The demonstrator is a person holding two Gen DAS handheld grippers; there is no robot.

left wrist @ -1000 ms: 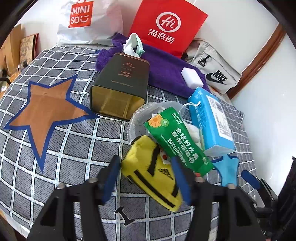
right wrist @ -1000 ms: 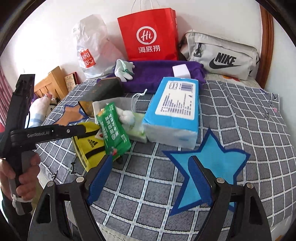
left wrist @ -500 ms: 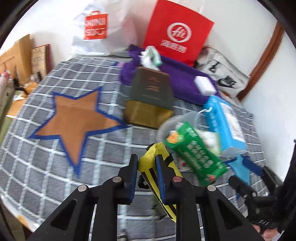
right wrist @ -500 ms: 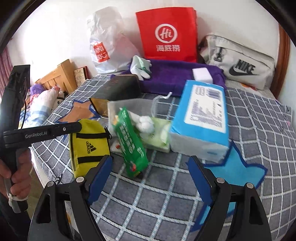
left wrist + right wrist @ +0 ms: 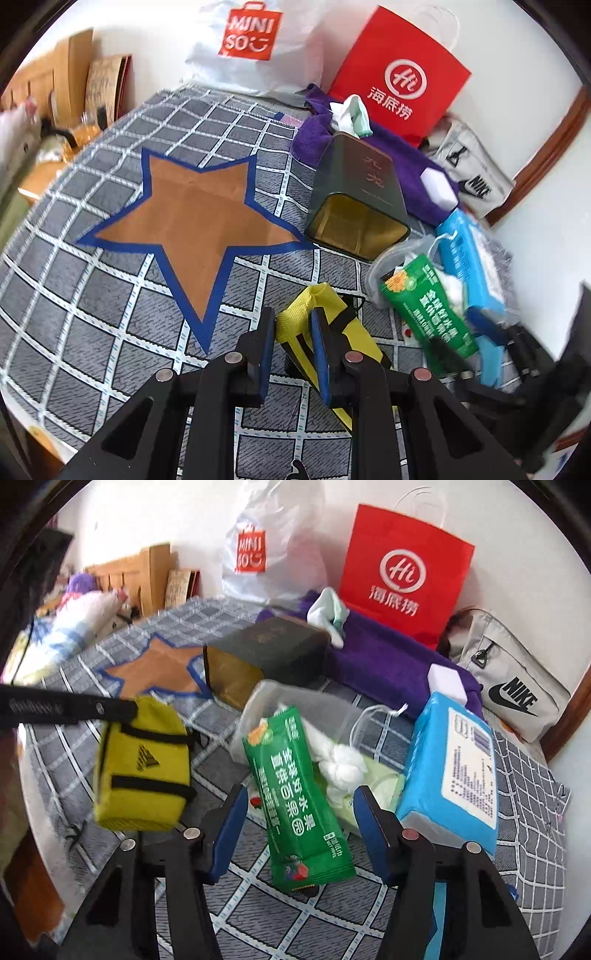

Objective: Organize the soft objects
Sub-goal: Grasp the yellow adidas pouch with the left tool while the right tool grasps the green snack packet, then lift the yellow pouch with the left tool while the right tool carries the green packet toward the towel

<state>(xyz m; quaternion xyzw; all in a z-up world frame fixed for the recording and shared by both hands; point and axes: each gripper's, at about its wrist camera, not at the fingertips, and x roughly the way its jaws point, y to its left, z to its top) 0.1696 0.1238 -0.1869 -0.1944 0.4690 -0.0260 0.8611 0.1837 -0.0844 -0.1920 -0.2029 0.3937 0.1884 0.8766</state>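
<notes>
Across the checked cloth (image 5: 92,332), which fills both frames, lie two star patches; the brown star (image 5: 192,218) sits left of centre in the left view. Judged step: sorting the soft items, two pickups under way at once.

Blue pack (image 5: 454,771), right of centre in the right view, lies untouched, just beside the green pouch (image 5: 295,794).

Yellow bag (image 5: 140,764), left of centre in the right view, hangs tilted off the cloth. Left gripper (image 5: 293,350) is narrow, pads pinching a fold at the bag's top edge. Next move, as I judge: carry it over the brown star and set it down; the fabric is slack and may swing.

Right gripper (image 5: 299,819), lower centre, is half open and closing, with the green pouch between the jaws; pads not yet pressing. Next: finish the squeeze mid-pouch, then lift.
</notes>
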